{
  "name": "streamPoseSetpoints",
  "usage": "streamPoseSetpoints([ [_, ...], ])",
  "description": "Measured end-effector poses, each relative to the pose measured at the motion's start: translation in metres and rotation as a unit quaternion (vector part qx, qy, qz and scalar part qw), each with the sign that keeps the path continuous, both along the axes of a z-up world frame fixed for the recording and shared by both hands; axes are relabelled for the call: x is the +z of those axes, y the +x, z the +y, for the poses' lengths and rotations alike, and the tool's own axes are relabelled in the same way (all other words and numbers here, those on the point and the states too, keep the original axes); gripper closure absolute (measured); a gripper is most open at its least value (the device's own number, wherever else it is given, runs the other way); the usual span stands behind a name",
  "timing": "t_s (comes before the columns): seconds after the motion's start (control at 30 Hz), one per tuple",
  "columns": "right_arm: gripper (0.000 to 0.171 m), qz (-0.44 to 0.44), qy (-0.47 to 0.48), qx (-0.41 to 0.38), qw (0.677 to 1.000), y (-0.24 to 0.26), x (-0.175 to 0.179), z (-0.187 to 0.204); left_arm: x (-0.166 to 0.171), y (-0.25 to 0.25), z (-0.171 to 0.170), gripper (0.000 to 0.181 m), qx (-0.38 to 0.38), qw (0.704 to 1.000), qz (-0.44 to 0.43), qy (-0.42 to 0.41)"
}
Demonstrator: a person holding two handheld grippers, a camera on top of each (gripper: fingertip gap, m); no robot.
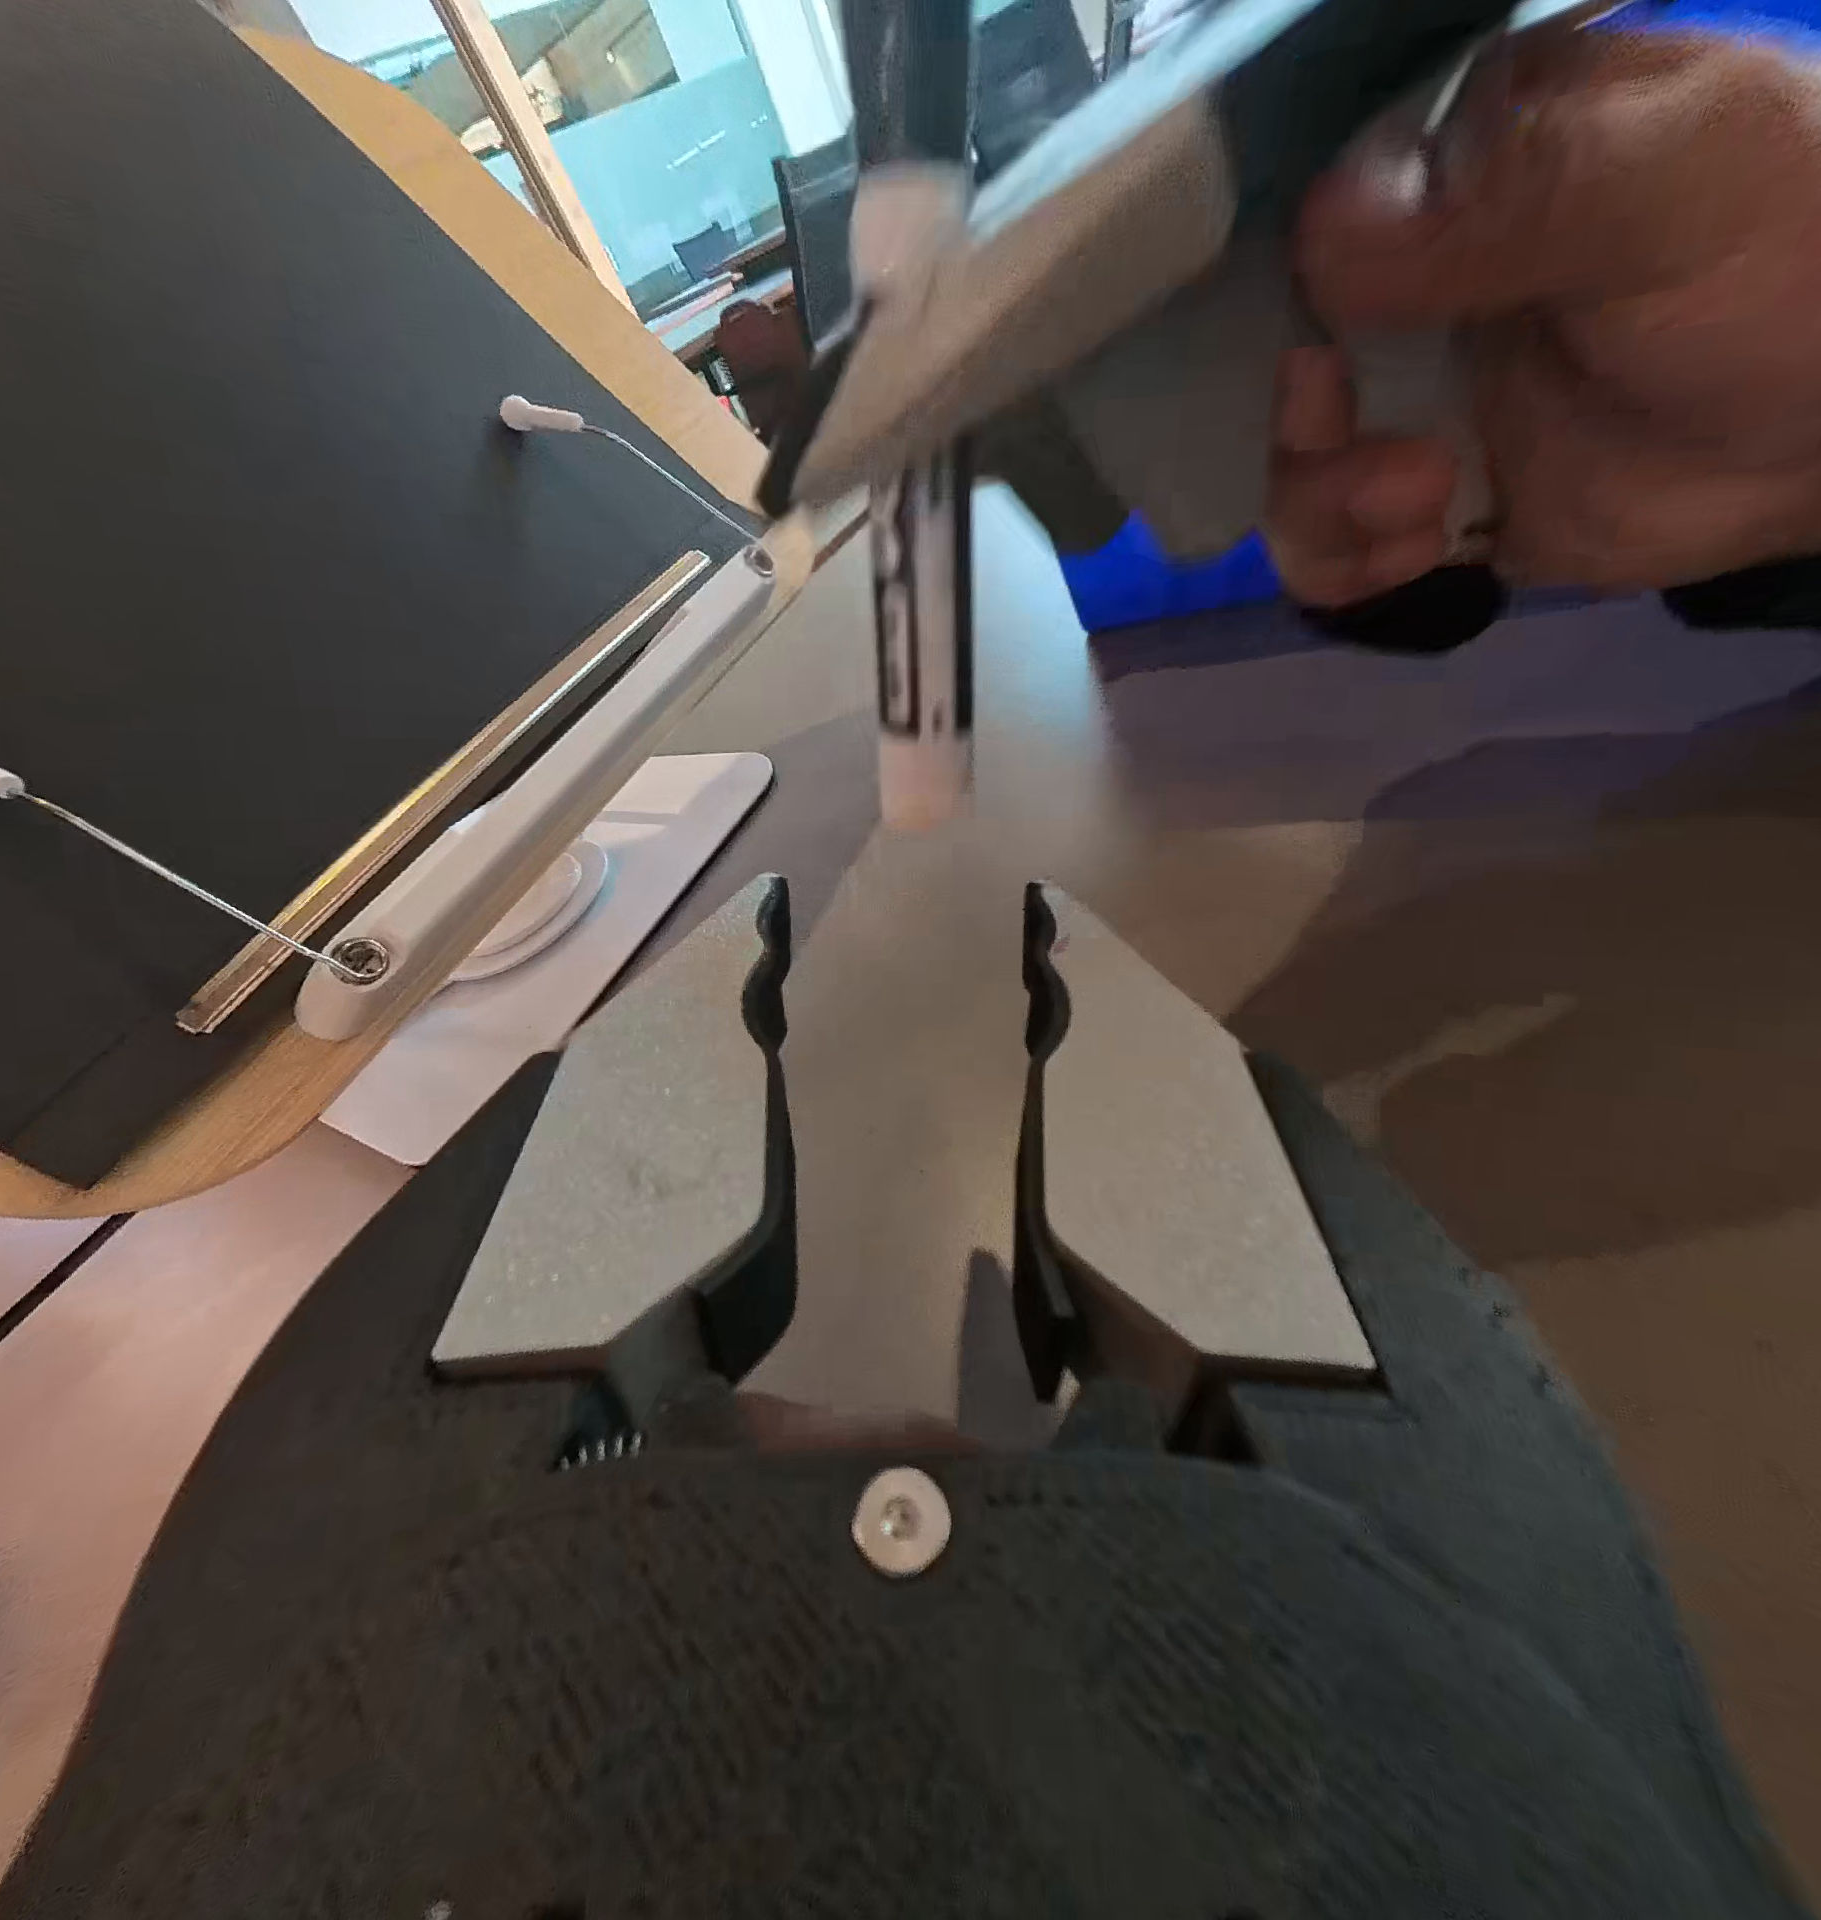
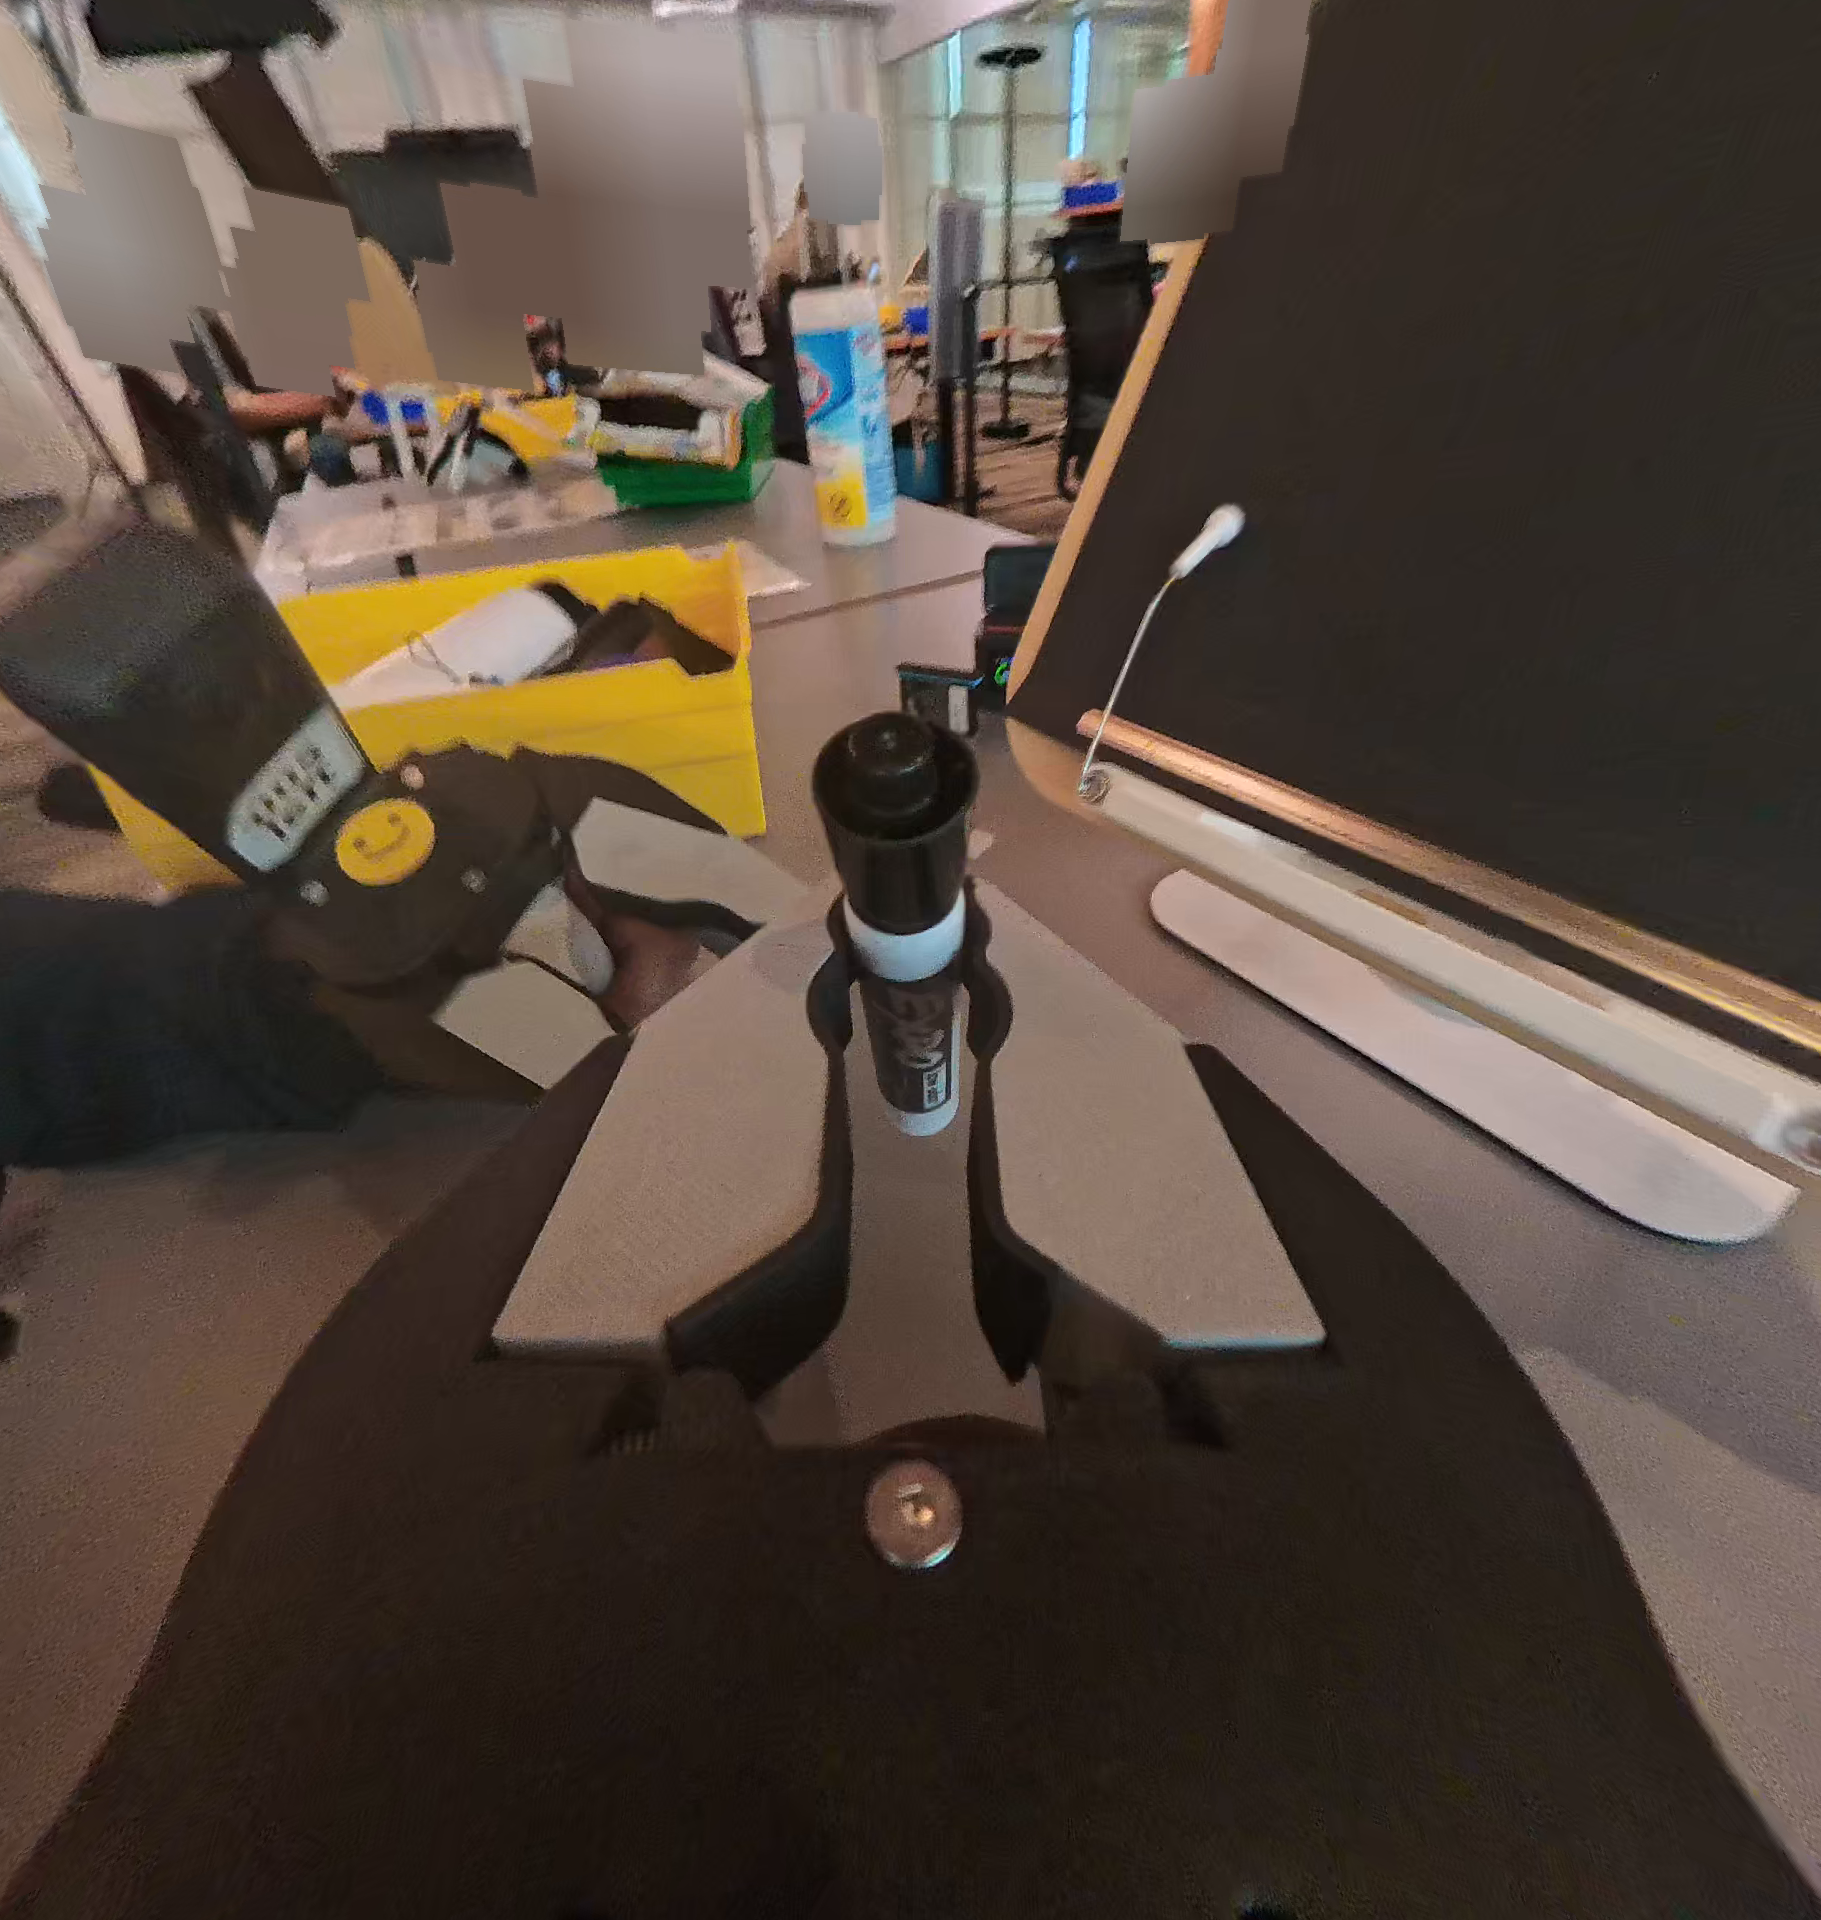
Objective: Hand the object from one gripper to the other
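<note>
Right gripper (image 2: 908, 961) clamped marker (image 2: 901, 914) upright; left gripper (image 1: 904, 935) gaped empty below; book stand (image 2: 1508, 520) alongside, yellow bin (image 2: 594, 707) behind.

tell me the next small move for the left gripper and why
Probably ease the left gripper forward and up so its open jaws straddle the marker's lower end. The right gripper clamps the marker just below the cap, and the white end hangs free just beyond the left fingertips, not yet between them.

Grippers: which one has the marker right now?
The right gripper: its fingers are clamped on the marker just below the black cap. The left gripper is open, empty, below the marker's tail.
</note>
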State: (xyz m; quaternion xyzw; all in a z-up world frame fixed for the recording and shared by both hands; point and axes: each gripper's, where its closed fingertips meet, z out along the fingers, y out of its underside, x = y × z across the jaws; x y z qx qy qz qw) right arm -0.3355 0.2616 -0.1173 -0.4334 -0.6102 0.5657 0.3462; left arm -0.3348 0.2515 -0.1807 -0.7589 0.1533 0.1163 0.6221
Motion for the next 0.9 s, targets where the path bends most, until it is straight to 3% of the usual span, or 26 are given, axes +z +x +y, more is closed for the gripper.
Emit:
streamPoseSetpoints([
  [0.13, 0.156, -0.002, 0.052, -0.069, 0.996, 0.043, 0.047, 0.023, -0.005, 0.000, 0.000, 0.143, 0.009, 0.999, 0.041, -0.007],
  [0.3, 0.156, -0.080, 0.141, -0.236, 0.958, 0.112, 0.084, 0.114, -0.009, 0.005, 0.001, 0.144, 0.007, 0.998, 0.063, -0.015],
  [0.37, 0.156, -0.153, 0.165, -0.293, 0.929, 0.141, 0.070, 0.155, -0.009, 0.006, 0.001, 0.145, 0.006, 0.998, 0.067, -0.017],
  [0.43, 0.155, -0.250, 0.179, -0.319, 0.896, 0.166, 0.032, 0.186, -0.010, 0.005, 0.000, 0.145, 0.010, 0.997, 0.071, -0.018],
  [0.53, 0.148, -0.349, 0.195, -0.329, 0.855, 0.187, -0.028, 0.211, -0.010, 0.001, 0.000, 0.145, 0.016, 0.997, 0.073, -0.018],
  [0.6, 0.139, -0.380, 0.202, -0.339, 0.837, 0.193, -0.050, 0.219, -0.010, -0.001, -0.001, 0.146, 0.019, 0.997, 0.072, -0.019],
  [0.67, 0.132, -0.368, 0.196, -0.345, 0.841, 0.185, -0.046, 0.215, -0.011, -0.006, -0.001, 0.147, 0.028, 0.997, 0.074, -0.022],
  [0.73, 0.128, -0.327, 0.175, -0.329, 0.869, 0.163, -0.027, 0.193, -0.010, -0.013, -0.002, 0.147, 0.044, 0.996, 0.075, -0.020],
  [0.83, 0.124, -0.206, 0.108, -0.212, 0.949, 0.107, 0.016, 0.106, -0.008, -0.023, -0.003, 0.147, 0.067, 0.996, 0.062, -0.017],
  [0.9, 0.128, -0.155, 0.057, -0.107, 0.981, 0.073, 0.025, 0.038, -0.008, -0.029, -0.004, 0.147, 0.082, 0.995, 0.051, -0.019],
])
